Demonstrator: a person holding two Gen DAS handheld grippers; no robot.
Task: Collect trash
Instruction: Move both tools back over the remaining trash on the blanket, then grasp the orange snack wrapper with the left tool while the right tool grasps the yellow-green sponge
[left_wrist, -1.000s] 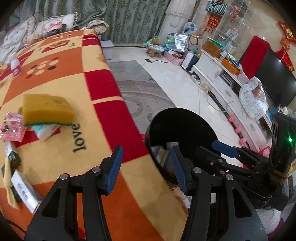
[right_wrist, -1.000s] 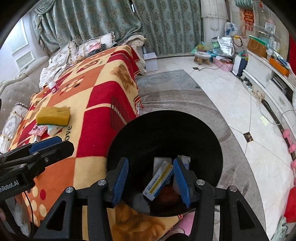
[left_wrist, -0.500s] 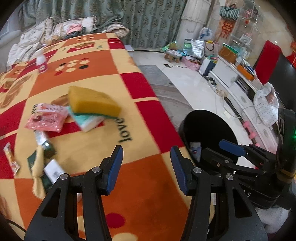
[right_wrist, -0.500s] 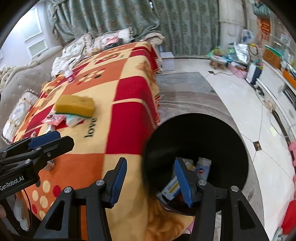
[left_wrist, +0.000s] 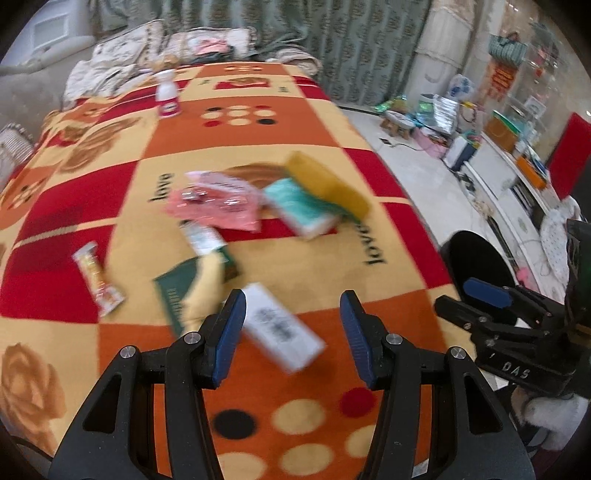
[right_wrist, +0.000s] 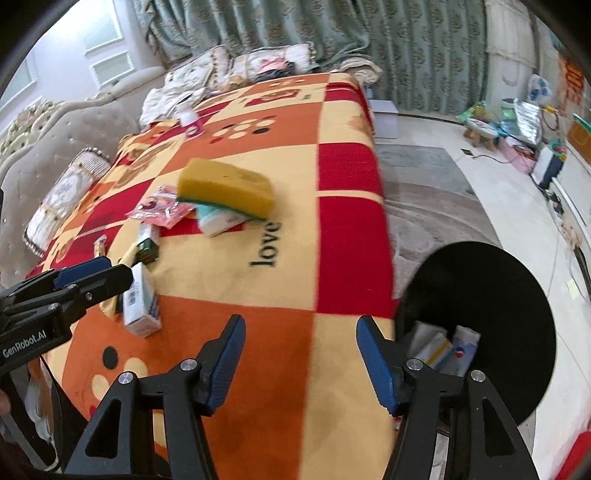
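Note:
Litter lies on a red, orange and yellow blanket: a white box, a green packet, a snack wrapper, a pink wrapper, a teal tissue pack and a yellow sponge. My left gripper is open just above the white box, which lies in line with its jaws. My right gripper hovers over bare blanket with its jaws opening and nothing between them. The black bin stands to its right, with several boxes inside.
A small white bottle stands at the blanket's far end, near cushions. A grey rug and tiled floor run along the right of the blanket. Stools, bags and a low white cabinet crowd the far right.
Both grippers have swung left, away from the black bin and over the blanket. The left one now hangs over the white box. The right jaws have widened.

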